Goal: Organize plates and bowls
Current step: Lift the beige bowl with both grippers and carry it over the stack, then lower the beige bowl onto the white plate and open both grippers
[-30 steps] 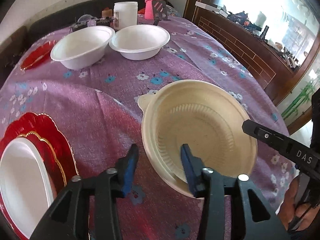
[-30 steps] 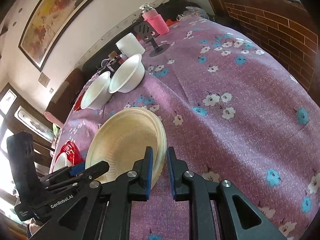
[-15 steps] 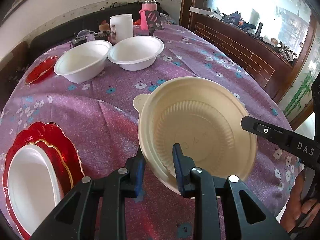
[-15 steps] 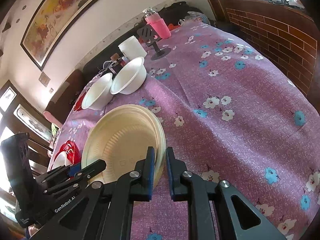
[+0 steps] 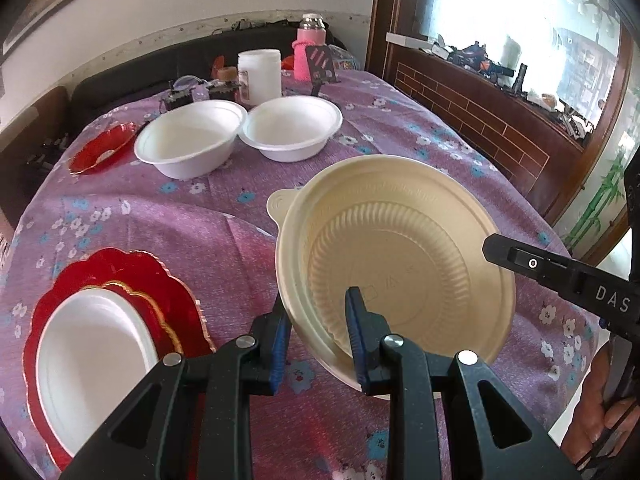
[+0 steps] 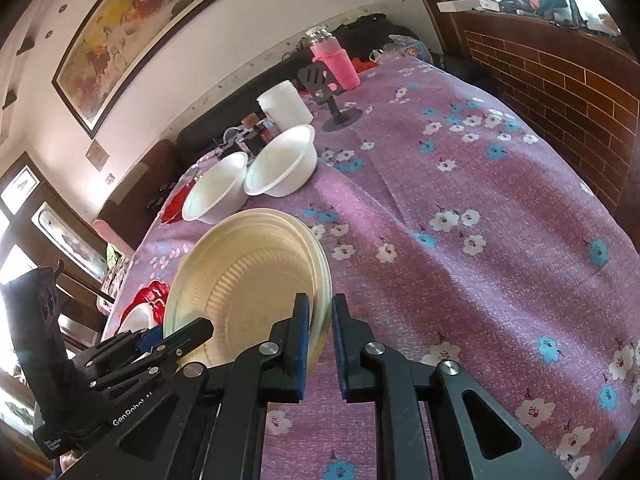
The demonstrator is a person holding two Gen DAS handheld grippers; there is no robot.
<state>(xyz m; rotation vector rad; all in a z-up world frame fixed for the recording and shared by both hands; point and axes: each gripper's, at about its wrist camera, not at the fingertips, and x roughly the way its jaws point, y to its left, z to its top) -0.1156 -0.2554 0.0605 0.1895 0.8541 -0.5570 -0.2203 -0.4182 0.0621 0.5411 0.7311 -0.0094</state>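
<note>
A: Item one, far left of the desk?

B: Stack: white plate on a red scalloped plate, lying flat on the purple flowered cloth. Judged to be the collecting point for plates, since two are already nested there.

A: Item two, the left gripper?

B: Its fingers are clenched on the near-left rim of the cream plate, one blue pad under the rim, one inside the well. The plate is lifted clear of the cloth and tilted, with its small tab pointing away.

A: Item three, the right gripper?

B: Its fingers straddle the opposite rim of the same plate. In the right wrist view a narrow gap shows at the outer pad, so I cannot tell whether they grip or merely frame it. Probably a two-handed carry or a handover.

A: Items behind?

B: A small red dish at the far left edge; two white bowls, rims touching, still unstacked; a white jar; a pink sleeved bottle; a black stand.

A: Obstructions?

B: None between the held plate and the stack, as far as I can see. The bowls are well apart from that path. Risk: thin rim, may flex or slip.
</note>
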